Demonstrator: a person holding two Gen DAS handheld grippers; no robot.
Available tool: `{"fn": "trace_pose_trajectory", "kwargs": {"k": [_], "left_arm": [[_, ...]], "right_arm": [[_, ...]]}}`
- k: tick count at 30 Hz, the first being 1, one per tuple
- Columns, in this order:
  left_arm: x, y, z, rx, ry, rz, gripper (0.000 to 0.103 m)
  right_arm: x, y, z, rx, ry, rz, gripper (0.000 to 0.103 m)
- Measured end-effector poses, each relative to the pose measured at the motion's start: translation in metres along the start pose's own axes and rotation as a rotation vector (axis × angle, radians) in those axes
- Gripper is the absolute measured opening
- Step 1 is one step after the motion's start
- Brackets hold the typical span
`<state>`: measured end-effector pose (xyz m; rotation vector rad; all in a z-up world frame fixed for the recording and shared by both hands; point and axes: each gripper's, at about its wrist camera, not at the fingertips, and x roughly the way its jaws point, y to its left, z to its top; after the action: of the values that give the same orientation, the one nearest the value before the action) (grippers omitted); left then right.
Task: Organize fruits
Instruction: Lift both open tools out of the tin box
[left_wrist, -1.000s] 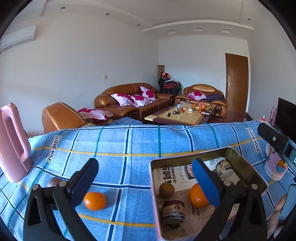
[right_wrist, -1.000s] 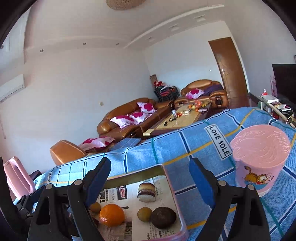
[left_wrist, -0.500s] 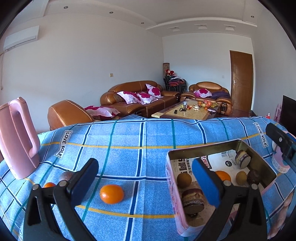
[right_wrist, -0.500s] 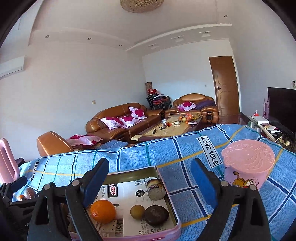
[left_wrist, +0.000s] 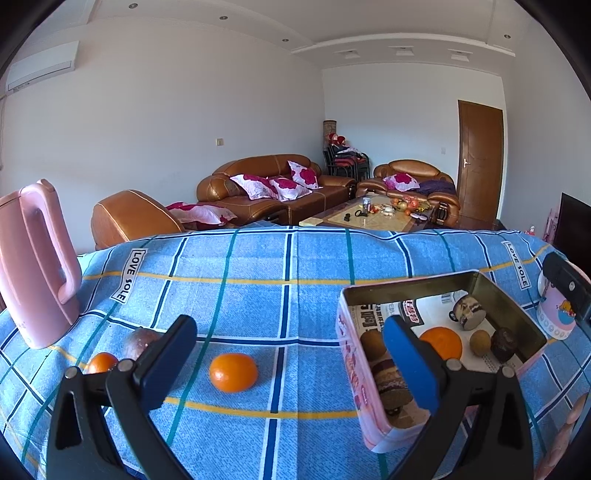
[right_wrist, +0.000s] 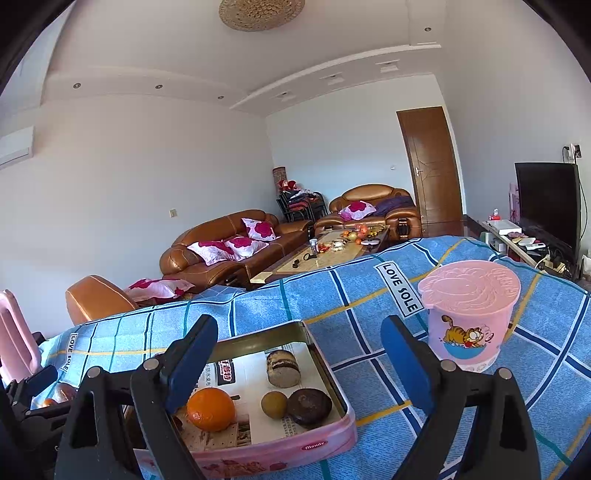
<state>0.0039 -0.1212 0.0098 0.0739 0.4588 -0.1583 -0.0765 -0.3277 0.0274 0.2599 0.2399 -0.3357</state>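
Observation:
A pink tin box (left_wrist: 373, 417) (right_wrist: 332, 435) lined with newspaper holds an orange (left_wrist: 441, 341) (right_wrist: 210, 408), a small brown fruit (right_wrist: 274, 404) and dark round cakes (right_wrist: 309, 404). A loose orange (left_wrist: 233, 371) lies on the blue checked cloth between the left fingers. A second orange (left_wrist: 101, 362) and a dark purple fruit (left_wrist: 142, 339) lie further left. My left gripper (left_wrist: 290, 354) is open and empty, above the cloth. My right gripper (right_wrist: 299, 354) is open and empty, above the tin's far right corner.
A pink kettle (left_wrist: 37, 258) stands at the left of the table. A pink lidded cup (right_wrist: 467, 314) stands right of the tin. The table's far edge (left_wrist: 295, 230) drops off toward sofas and a coffee table.
The left gripper has swung left and back, so the loose orange now sits between its fingers and the tin lies to its right. The right gripper has tilted level and drawn back slightly.

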Motion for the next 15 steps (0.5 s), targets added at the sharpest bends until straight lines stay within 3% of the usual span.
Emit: {"fn": "trace_pose_trajectory", "kwargs": {"k": [15], "left_arm": [[-0.002, 0.039, -0.002, 0.0, 0.01, 0.029, 0.103]], "right_arm": [[-0.01, 0.049, -0.015, -0.05, 0.042, 0.066, 0.091]]}}
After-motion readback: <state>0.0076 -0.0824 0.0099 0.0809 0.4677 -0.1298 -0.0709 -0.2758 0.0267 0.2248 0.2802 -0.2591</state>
